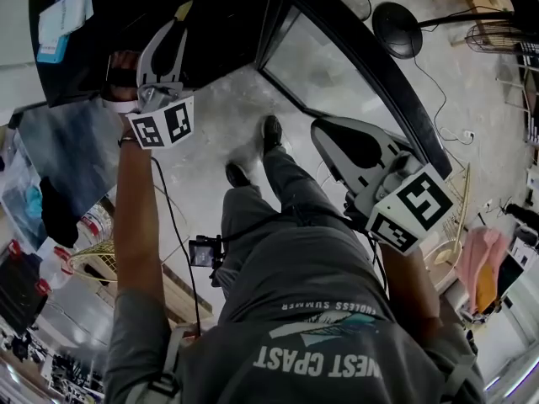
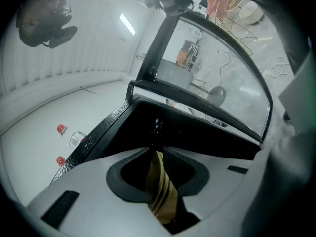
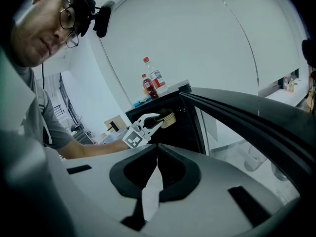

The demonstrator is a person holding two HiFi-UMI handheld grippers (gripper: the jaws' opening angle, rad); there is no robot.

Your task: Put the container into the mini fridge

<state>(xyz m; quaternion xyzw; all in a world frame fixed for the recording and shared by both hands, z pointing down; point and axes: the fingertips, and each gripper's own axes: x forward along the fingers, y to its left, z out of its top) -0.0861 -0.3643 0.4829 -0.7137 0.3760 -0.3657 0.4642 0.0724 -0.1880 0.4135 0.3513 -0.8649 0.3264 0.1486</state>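
The black mini fridge [image 1: 227, 23] stands with its glass door [image 1: 337, 74] swung open. My left gripper [image 1: 173, 28] reaches into the opening, shut on a tan round container [image 3: 168, 118]. In the left gripper view the container's tan edge [image 2: 162, 191] is pinched between the jaws, facing the dark fridge interior [image 2: 197, 132]. In the right gripper view the left gripper [image 3: 150, 122] sits at the fridge mouth. My right gripper [image 1: 324, 133] hangs beside the door, and its jaws [image 3: 157, 154] are shut with nothing between them.
Two red-capped bottles [image 3: 150, 85] stand on top of the fridge, next to blue items [image 1: 63, 19]. The person's legs and shoes [image 1: 269, 133] are in front of the fridge. A black fan [image 1: 396, 28] and cables lie on the floor at right. A wire rack [image 1: 97, 259] is at left.
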